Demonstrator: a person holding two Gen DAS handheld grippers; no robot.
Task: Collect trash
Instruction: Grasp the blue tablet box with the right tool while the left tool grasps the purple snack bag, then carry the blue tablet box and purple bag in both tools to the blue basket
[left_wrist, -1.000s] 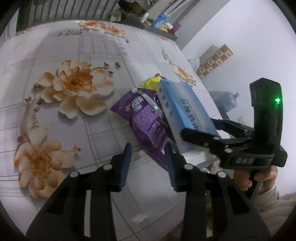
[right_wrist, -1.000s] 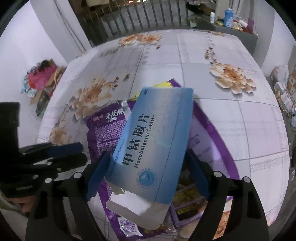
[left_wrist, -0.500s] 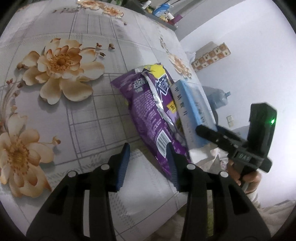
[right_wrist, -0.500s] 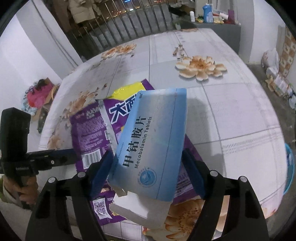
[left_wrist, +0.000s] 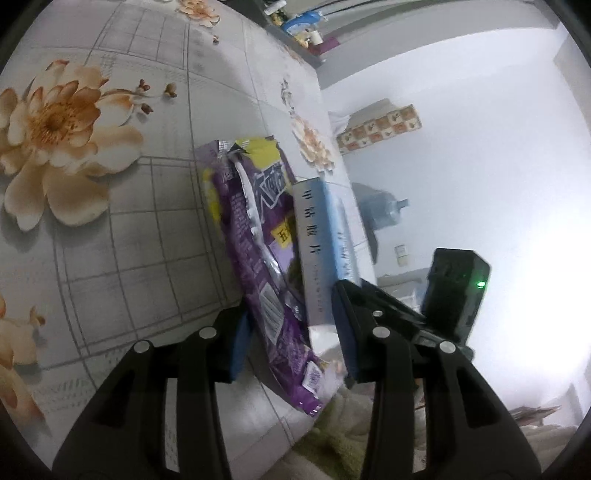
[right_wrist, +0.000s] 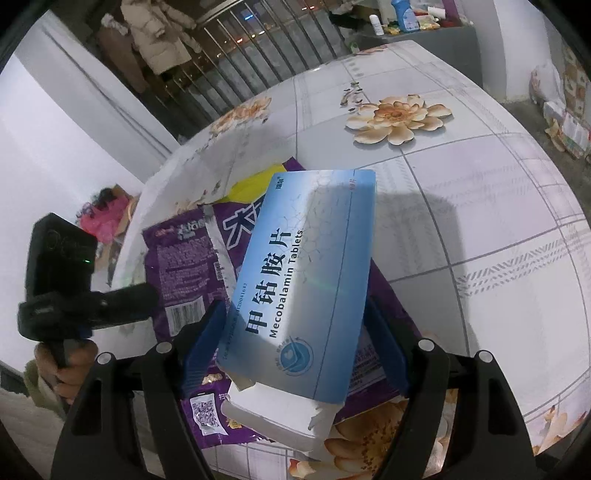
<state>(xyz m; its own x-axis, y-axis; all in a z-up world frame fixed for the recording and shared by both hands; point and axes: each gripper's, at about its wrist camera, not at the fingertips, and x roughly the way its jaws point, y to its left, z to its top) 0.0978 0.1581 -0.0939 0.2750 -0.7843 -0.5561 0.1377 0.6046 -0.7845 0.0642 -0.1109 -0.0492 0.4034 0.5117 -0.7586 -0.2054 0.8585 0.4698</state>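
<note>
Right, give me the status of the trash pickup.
Nothing visibly binned yet; no bin is in view. In hand: the right gripper clamps the blue tablet box. The left gripper straddles the purple snack bag, which lies on the table; whether it pinches it is unclear. Left: lifting the bag and dropping both.

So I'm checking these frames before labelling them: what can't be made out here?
- Purple snack bag: in the right wrist view the blue tablet box covers its middle.
- Left gripper: whether its pads press the bag; the bag and box hide the contact.
- A trash bin: in neither view.
- Box's torn white end: whether anything is inside, hidden by the flap.
- Shelf bottles: labels too small.
</note>
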